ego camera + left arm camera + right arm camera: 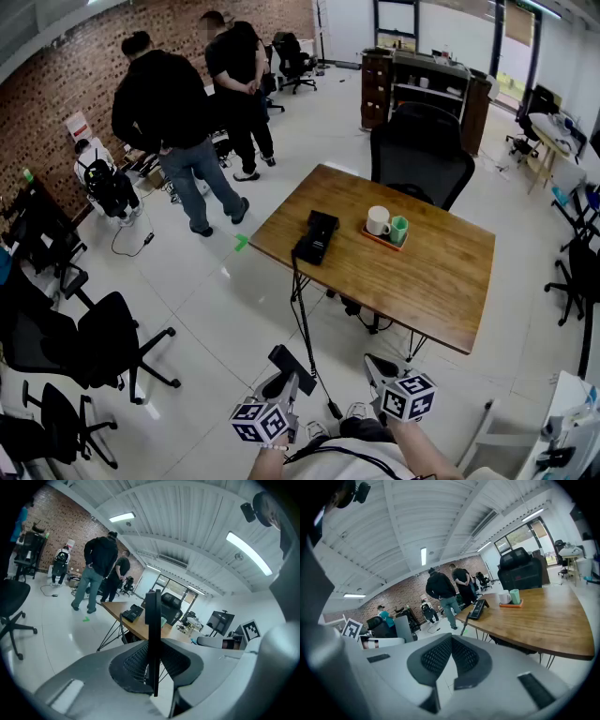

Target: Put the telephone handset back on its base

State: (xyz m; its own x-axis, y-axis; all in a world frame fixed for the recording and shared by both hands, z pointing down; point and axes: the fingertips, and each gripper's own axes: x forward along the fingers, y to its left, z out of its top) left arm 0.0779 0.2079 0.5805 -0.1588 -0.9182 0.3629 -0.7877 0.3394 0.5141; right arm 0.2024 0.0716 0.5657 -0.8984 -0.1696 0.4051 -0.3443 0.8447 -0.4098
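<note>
The left claw (154, 666) is clamped on the handset (153, 616), a flat black plastic slab that its own view shows edge-on as a thin upright bar between the dark, mesh-textured pads; the smooth grey jaw shells curve in on both sides and press against it. In the head view the left claw (284, 382) sits low and near the person's body, well apart from the desk (441, 281), with the handset (292, 360) jutting up and forward as a blunt black rectangle; a thin black cord (302, 314) runs from it up to the near desk edge. The base (316, 236) lies at that edge (a black, boxy wedge with a sloped top) and its cradle is bare. The right claw (450, 660) is pressed together with nothing in it, its two perforated pads meeting along a seam; in the head view the right claw (378, 371) hangs beside the left one above the glossy pale floor (234, 309). The desk is a warm wood-grain rectangle on thin black wire legs; near its middle a shallow orange tray (382, 241) carries a round white mug (378, 221) and a pale green cup (399, 229), side by side; a black padded office chair (422, 150) stands at the far side.
</note>
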